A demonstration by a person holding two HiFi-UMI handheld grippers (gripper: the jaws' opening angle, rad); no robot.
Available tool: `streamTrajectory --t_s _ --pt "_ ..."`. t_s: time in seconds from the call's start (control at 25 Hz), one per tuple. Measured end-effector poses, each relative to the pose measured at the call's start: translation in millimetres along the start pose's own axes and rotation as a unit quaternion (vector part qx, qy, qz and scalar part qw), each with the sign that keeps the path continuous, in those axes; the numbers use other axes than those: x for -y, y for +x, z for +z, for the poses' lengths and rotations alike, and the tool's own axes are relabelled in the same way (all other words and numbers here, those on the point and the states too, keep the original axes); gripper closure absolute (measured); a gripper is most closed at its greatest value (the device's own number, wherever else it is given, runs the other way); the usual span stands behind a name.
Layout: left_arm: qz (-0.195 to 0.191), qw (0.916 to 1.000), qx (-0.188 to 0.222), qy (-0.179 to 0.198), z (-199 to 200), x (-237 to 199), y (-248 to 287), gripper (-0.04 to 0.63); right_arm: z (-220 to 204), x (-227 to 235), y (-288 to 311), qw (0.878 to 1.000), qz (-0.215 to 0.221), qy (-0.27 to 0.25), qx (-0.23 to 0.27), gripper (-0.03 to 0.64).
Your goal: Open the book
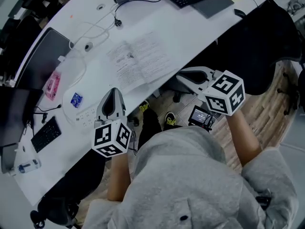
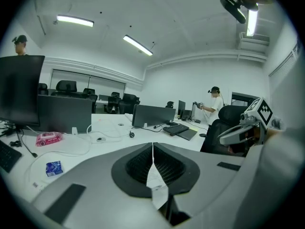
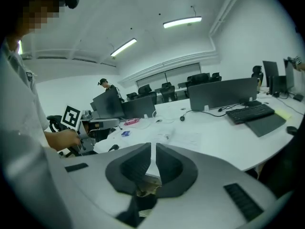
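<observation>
Grippers short of desk edge, book ahead between them.

Left gripper has its jaws together on nothing. Right gripper has its jaws a narrow slit apart and empty. Both hang clear of the white desk. Book lies flat on the desk beyond, pages already spread along the near edge, spine running away. It is untouched and, by judgement, about equally near to either gripper.

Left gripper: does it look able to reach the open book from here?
Probably yes: the left gripper hangs just short of the open book, with only bare white table between them.
</observation>
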State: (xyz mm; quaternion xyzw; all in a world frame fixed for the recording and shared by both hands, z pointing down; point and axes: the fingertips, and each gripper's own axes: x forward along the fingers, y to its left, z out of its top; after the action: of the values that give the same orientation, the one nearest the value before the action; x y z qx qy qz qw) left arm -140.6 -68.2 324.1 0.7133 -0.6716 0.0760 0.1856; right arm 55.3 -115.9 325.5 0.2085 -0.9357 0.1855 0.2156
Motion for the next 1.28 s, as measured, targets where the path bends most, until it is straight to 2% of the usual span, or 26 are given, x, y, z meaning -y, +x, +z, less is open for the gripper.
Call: streamTrajectory --t_s 0.2,0.32,0.48,0.56,0.72,0.84,1.08,1.28 --pt "-0.015 0.9998 0.007 0.008 10 12 1 0.581 -3 29 -64 0.997 -0.078 -0.029 0.001 0.566" --pt "-0.021 0.9996 0.011 0.013 15 18 1 0.581 -7 36 -93 0.994 -0.109 -0.031 0.006 0.566" --pt "-0.025 0.9994 0.017 0.015 19 22 1 0.581 -14 46 -123 0.986 -0.149 -0.074 -0.021 0.566" --pt "-0.027 0.9993 0.019 0.015 20 24 0 0.581 -11 49 -137 0.983 -0.164 -0.078 -0.015 0.566" --pt "-0.031 0.9991 0.022 0.019 23 30 -1 0.581 3 51 -144 0.979 -0.190 -0.066 0.045 0.566" --pt "-0.033 0.9990 0.023 0.021 27 33 -1 0.581 8 53 -138 0.970 -0.217 -0.041 0.099 0.568" --pt "-0.023 0.9992 0.023 0.023 26 30 -3 0.581 19 54 -127 0.953 -0.243 -0.001 0.181 0.568" --pt "-0.010 0.9994 0.026 0.023 25 25 -3 0.581 31 54 -123 0.938 -0.262 -0.009 0.227 0.568"
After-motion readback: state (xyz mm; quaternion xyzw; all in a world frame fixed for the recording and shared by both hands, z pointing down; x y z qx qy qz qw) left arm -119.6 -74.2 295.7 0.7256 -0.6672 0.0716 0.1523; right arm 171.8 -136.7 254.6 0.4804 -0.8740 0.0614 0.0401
